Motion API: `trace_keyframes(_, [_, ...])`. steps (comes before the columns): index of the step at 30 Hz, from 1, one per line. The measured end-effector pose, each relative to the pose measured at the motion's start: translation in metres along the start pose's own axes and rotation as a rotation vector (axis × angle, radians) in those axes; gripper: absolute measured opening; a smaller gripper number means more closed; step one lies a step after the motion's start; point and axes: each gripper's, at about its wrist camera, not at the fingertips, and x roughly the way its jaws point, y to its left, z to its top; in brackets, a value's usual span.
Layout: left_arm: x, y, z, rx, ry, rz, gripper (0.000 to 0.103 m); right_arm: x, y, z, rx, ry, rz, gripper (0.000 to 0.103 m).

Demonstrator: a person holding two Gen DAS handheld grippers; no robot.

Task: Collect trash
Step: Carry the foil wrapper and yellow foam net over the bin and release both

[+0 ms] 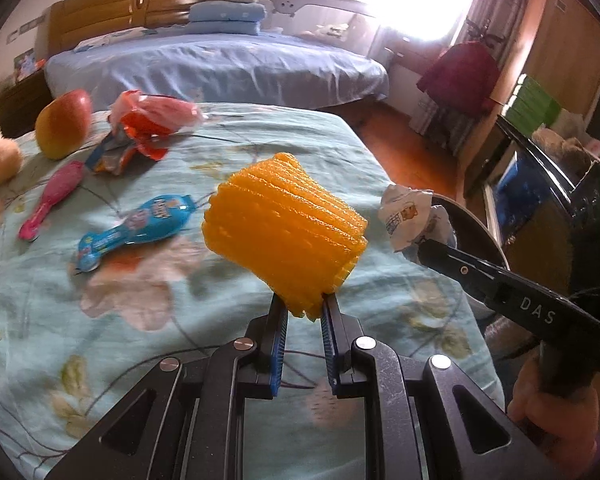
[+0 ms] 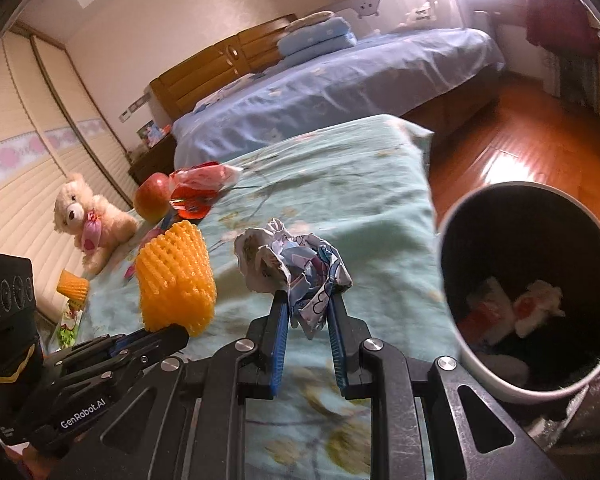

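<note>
My left gripper (image 1: 305, 307) is shut on an orange foam fruit net (image 1: 284, 236), held above the teal floral bedspread (image 1: 180, 300). The same orange net (image 2: 176, 280) shows at the left of the right wrist view, with the left gripper (image 2: 180, 330) below it. My right gripper (image 2: 309, 307) is shut on a crumpled printed paper ball (image 2: 292, 268). In the left wrist view, that paper ball (image 1: 410, 216) and the right gripper (image 1: 424, 246) are at the right. A white bin (image 2: 484, 364) with a dark inside stands right of the bed, with trash at its bottom.
On the bedspread lie a blue wrapper (image 1: 136, 228), a pink brush (image 1: 52, 198), red and orange wrappers (image 1: 148, 128), an apple (image 1: 63, 124), a teddy bear (image 2: 88, 220) and a second orange net (image 2: 73, 286). Behind is a blue bed (image 1: 220, 68); wooden floor (image 2: 500, 152) lies to the right.
</note>
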Motion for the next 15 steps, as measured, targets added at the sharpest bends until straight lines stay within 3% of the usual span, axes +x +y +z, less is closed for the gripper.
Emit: trace_keyframes(15, [0.014, -0.052, 0.0, 0.095, 0.021, -0.032, 0.015, -0.034, -0.042, -0.011, 0.069, -0.037, -0.052, 0.019])
